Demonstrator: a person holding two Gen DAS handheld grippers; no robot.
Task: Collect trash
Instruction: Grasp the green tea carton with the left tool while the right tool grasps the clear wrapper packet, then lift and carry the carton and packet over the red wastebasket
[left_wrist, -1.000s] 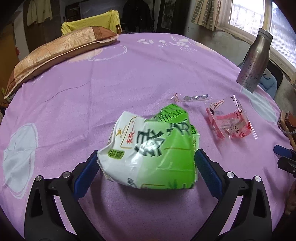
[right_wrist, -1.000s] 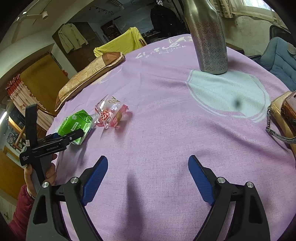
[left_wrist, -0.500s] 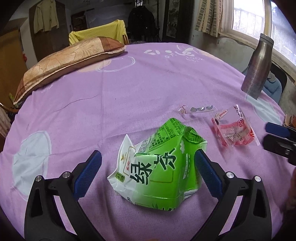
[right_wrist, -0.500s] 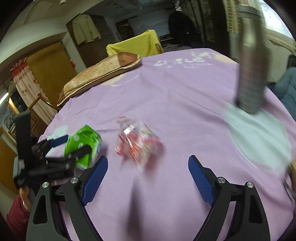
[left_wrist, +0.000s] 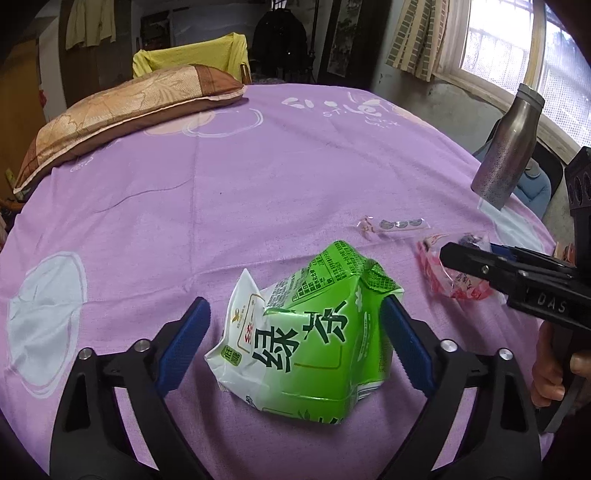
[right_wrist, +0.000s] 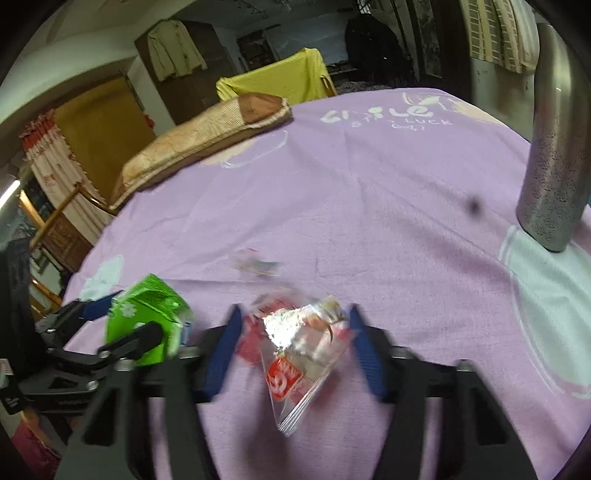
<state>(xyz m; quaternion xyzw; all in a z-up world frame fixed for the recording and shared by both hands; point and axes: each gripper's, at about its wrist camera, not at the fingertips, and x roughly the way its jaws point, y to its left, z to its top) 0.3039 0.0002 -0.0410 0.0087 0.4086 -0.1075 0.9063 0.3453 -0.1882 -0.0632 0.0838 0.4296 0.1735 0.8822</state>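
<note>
Both my grippers pitch down toward the purple bedsheet (left_wrist: 258, 184).

My left gripper (left_wrist: 295, 339) straddles the crushed green tea carton (left_wrist: 306, 343), which lies on the sheet between the blue pads. The right pad touches the carton's green side; the left pad stands off its white corner. Jaws are closing, no squeeze yet.

My right gripper (right_wrist: 295, 347) has the red-and-clear snack wrapper (right_wrist: 299, 350) between its pads. Jaws are closing. The view is motion-blurred, so I cannot tell whether the pads press the film. The left wrist view shows this gripper entering from its right side, tips over the wrapper, with my right hand (left_wrist: 554, 373) on the handle and a finger on the trigger.

Just past the wrapper, farther from me, a small clear strip wrapper (left_wrist: 393, 224) lies flat on the sheet.

Farther out, right of my right gripper, a steel bottle (right_wrist: 554, 155) stands upright.

At the far edge, left of both grippers, a tan pillow (left_wrist: 122, 110) lies; a yellow-draped chair (left_wrist: 192, 59) sits behind it.
</note>
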